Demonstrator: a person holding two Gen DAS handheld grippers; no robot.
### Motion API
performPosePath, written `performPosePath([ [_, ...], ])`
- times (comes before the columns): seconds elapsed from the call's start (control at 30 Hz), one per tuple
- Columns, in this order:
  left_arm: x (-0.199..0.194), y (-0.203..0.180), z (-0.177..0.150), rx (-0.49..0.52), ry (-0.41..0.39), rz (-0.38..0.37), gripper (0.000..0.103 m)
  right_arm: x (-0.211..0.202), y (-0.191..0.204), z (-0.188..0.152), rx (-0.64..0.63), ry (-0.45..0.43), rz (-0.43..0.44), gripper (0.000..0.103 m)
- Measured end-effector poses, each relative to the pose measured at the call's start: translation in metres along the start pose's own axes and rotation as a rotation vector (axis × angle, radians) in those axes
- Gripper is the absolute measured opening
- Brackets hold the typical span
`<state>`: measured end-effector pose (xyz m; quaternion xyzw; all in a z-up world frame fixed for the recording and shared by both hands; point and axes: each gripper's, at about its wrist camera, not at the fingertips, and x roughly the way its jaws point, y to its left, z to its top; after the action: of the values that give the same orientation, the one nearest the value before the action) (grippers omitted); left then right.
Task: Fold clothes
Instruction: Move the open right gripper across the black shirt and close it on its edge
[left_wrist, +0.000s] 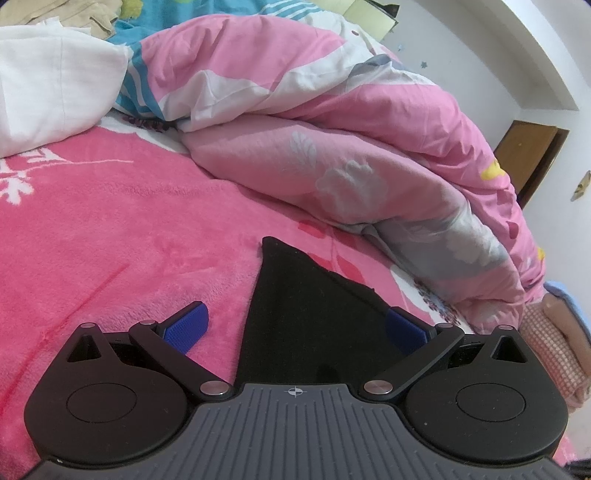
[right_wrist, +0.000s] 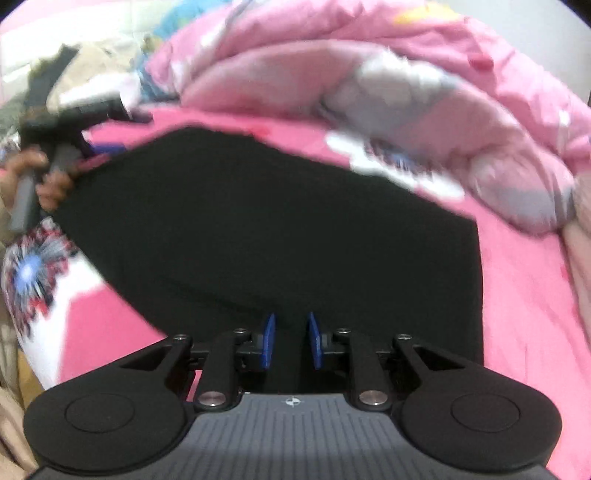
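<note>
While the left gripper (left_wrist: 295, 325) gapes, the right gripper (right_wrist: 291, 341) angles down, narrow, over black cloth (right_wrist: 258, 221).

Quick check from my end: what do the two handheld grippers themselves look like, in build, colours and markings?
Both match: the left gripper and right gripper have a grey ribbed body with a small white crosshair mark, two round matte black housings, black linkage arms with silver pivot pins, and blue textured finger pads. No cables show. The pistol-style handle is grey.
</note>
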<state>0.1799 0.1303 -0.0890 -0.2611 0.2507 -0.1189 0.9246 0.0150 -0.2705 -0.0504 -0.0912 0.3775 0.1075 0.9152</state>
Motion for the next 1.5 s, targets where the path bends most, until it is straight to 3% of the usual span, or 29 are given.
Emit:
performPosePath([
  [0.13, 0.001, -0.002, 0.0, 0.008, 0.003, 0.011, 0.103, -0.024, 0.011, 0.0, -0.031, 0.026, 0.026, 0.022],
  [0.27, 0.0, -0.001, 0.0, 0.001, 0.0, 0.001, 0.103, -0.023, 0.036, 0.022, -0.067, -0.09, 0.096, 0.022],
  [0.4, -0.001, 0.0, 0.0, -0.003, -0.001, -0.004, 0.103, 0.014, 0.068, 0.044, -0.06, -0.176, 0.193, 0.022],
  [0.5, -0.003, 0.001, 0.001, -0.012, 0.003, -0.009, 0.103, 0.036, 0.088, 0.041, -0.071, -0.128, 0.243, 0.022],
  [0.63, -0.003, -0.002, 0.003, -0.01, 0.024, 0.01, 0.103, 0.029, 0.103, 0.033, -0.09, -0.121, 0.291, 0.022],
  [0.8, -0.01, -0.01, 0.002, 0.026, 0.04, 0.054, 0.103, 0.029, 0.108, 0.049, -0.08, -0.165, 0.276, 0.022],
  [0.9, -0.021, -0.002, 0.006, -0.004, 0.04, 0.058, 0.103, 0.048, 0.113, 0.057, -0.047, -0.137, 0.269, 0.022],
  [1.1, -0.044, 0.023, 0.022, -0.084, 0.006, 0.139, 0.103, 0.041, 0.161, 0.054, -0.195, -0.128, 0.394, 0.023],
  [1.2, -0.05, 0.031, 0.024, -0.103, 0.016, 0.121, 0.103, 0.038, 0.162, 0.06, -0.2, -0.157, 0.356, 0.022],
  [1.37, -0.054, 0.035, 0.023, -0.065, 0.032, 0.134, 0.103, 0.056, 0.135, 0.079, 0.009, -0.161, 0.272, 0.024],
  [1.5, -0.059, 0.041, 0.023, -0.066, 0.036, 0.12, 0.103, 0.067, 0.166, 0.077, -0.043, -0.148, 0.306, 0.024],
])
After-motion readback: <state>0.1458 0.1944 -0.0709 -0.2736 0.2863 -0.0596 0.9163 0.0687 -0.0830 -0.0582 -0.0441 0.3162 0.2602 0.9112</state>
